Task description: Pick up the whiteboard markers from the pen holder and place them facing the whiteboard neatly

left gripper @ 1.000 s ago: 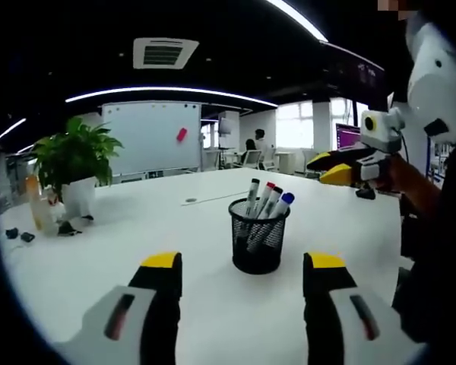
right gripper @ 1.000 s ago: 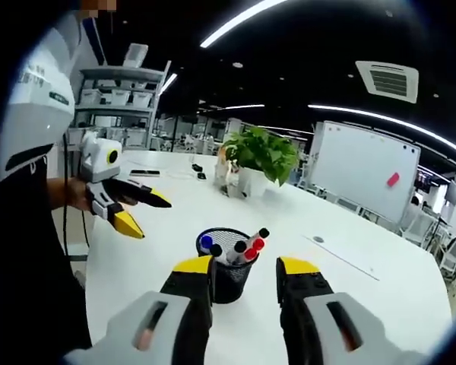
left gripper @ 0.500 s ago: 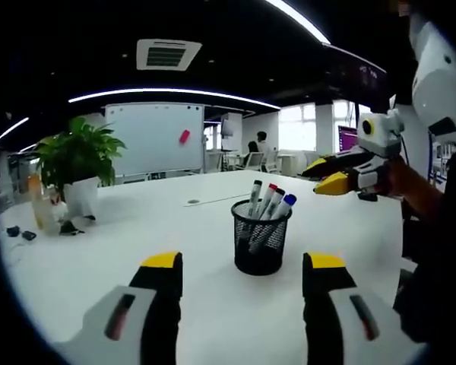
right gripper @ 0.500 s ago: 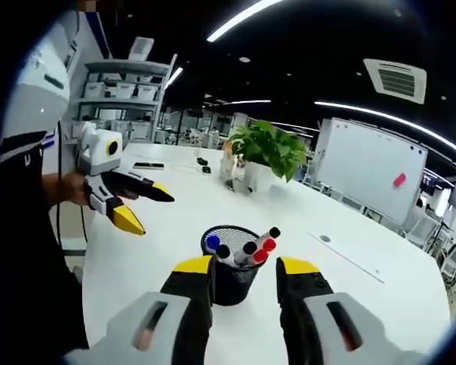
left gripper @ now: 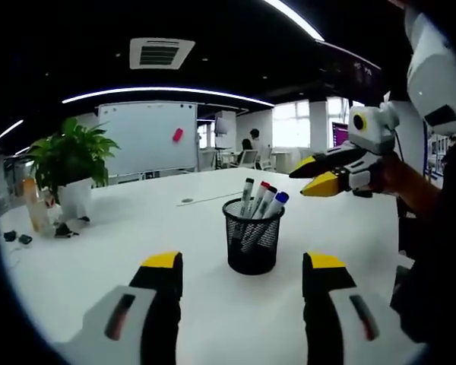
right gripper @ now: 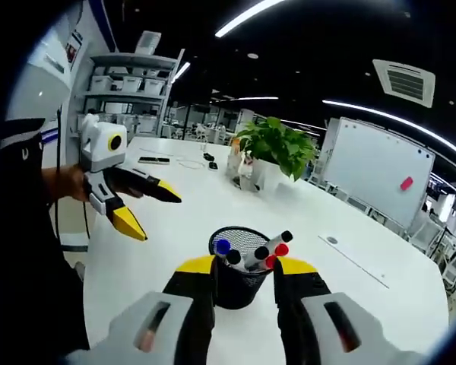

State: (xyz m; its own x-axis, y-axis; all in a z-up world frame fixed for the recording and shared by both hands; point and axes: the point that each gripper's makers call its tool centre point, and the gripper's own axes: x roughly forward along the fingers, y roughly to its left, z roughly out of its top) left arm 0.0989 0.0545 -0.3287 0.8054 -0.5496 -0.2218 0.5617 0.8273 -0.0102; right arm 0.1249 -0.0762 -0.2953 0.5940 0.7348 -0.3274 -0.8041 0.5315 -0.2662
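Jaws of the right gripper [right gripper: 243, 268] are held apart just before the mesh holder [right gripper: 239, 268]; one marker [right gripper: 277, 243] should be pinched by its cap. The left gripper [left gripper: 243, 262], also spread, is kept back. The whiteboard [right gripper: 371, 169] stands beyond.

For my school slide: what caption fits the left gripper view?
Open left gripper facing a mesh pen holder of markers on a white table.

Open-plan office: whiteboard [left gripper: 147, 138], meeting table [left gripper: 83, 258], storage shelves [right gripper: 121, 99].
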